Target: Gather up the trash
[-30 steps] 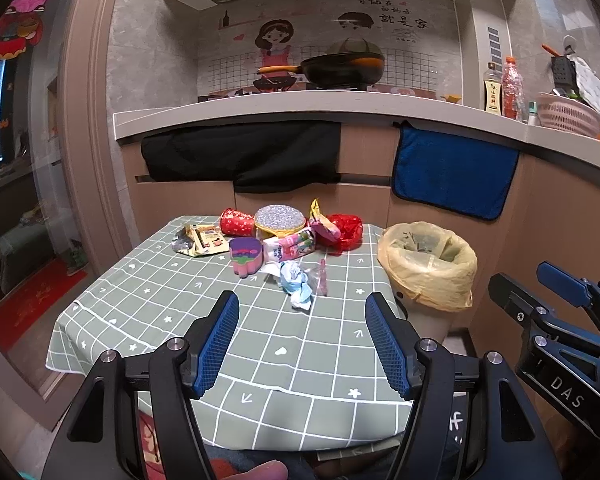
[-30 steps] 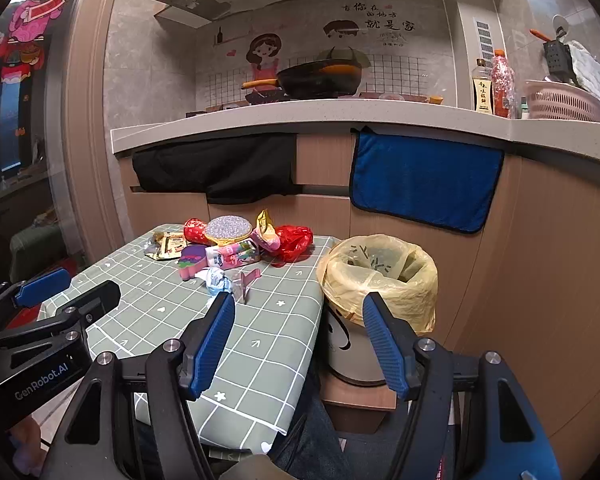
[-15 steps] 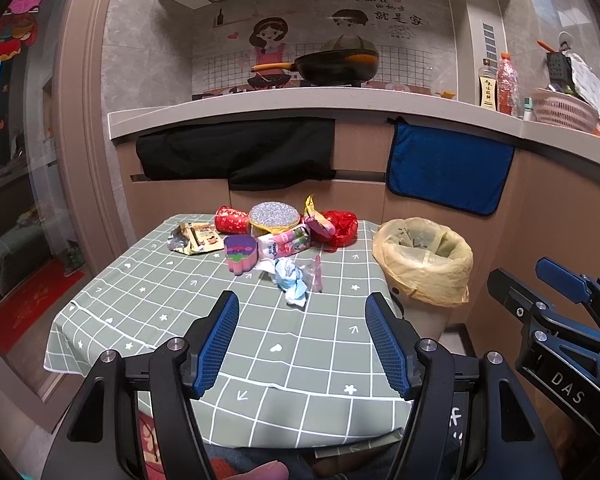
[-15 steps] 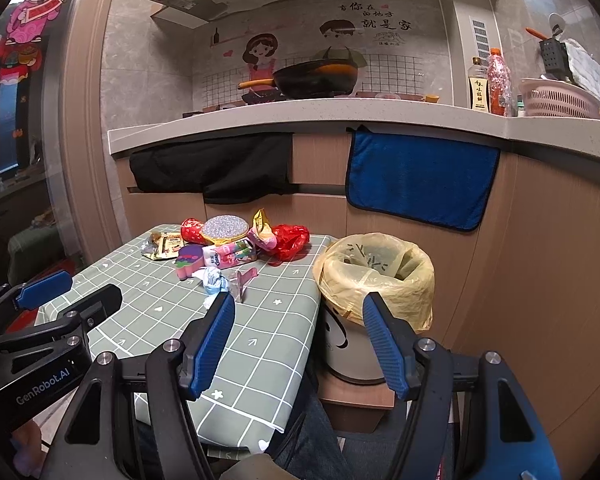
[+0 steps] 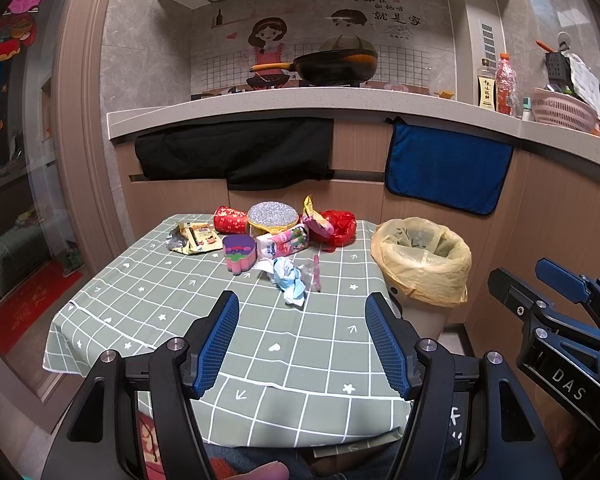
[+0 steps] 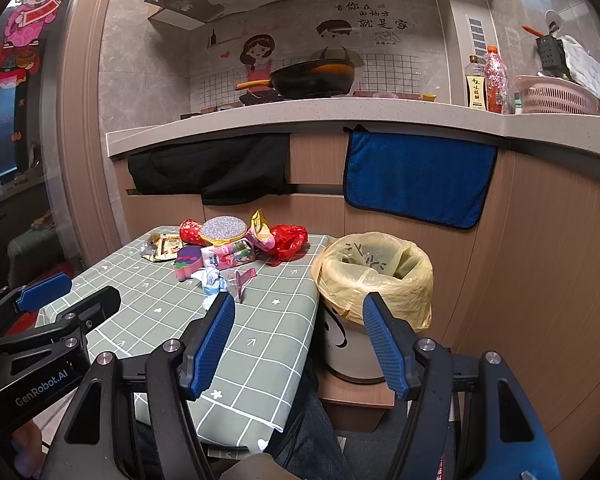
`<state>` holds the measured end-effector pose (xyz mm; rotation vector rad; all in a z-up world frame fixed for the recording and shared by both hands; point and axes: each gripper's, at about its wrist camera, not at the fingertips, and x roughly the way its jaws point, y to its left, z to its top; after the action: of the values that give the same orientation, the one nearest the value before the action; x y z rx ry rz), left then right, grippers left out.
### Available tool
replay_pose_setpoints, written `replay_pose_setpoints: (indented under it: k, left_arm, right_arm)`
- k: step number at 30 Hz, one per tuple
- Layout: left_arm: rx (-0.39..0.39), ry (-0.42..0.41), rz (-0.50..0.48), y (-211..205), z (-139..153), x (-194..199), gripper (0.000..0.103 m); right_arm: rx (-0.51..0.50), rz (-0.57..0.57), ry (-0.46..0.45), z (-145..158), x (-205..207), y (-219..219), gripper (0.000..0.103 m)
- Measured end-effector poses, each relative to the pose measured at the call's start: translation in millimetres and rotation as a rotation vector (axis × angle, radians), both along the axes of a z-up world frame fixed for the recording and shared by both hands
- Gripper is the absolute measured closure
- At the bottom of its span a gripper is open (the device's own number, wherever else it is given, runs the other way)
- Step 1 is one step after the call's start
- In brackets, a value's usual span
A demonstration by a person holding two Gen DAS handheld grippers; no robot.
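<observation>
— Holding anything yet?

— No. My left gripper (image 5: 302,340) and right gripper (image 6: 298,340) both gape wide, empty, short of the crumpled blue tissue (image 5: 290,280). Behind it lies the wrapper pile (image 5: 276,232); right of it, off the table (image 5: 160,312), the yellow-lined bin (image 5: 422,260).

— Progress?

— Barely begun, I'd judge; everything's still out.

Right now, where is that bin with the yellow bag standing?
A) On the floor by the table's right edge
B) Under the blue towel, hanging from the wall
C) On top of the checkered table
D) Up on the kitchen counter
A: the bin with the yellow bag stands low beside the right edge of the checkered table, below the tabletop, with the trash pile up on the cloth.
</observation>
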<state>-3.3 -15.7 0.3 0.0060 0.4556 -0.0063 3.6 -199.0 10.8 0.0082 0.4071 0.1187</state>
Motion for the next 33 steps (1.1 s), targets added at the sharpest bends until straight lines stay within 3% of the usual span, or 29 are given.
replay_pose_setpoints:
  k: [33]
  left_arm:
    - [-0.019,0.001,-0.009,-3.2,-0.6,-1.6,0.037]
  right_arm:
    - [0.008,-0.002,0.005,-4.9,-1.9,-1.8,0.039]
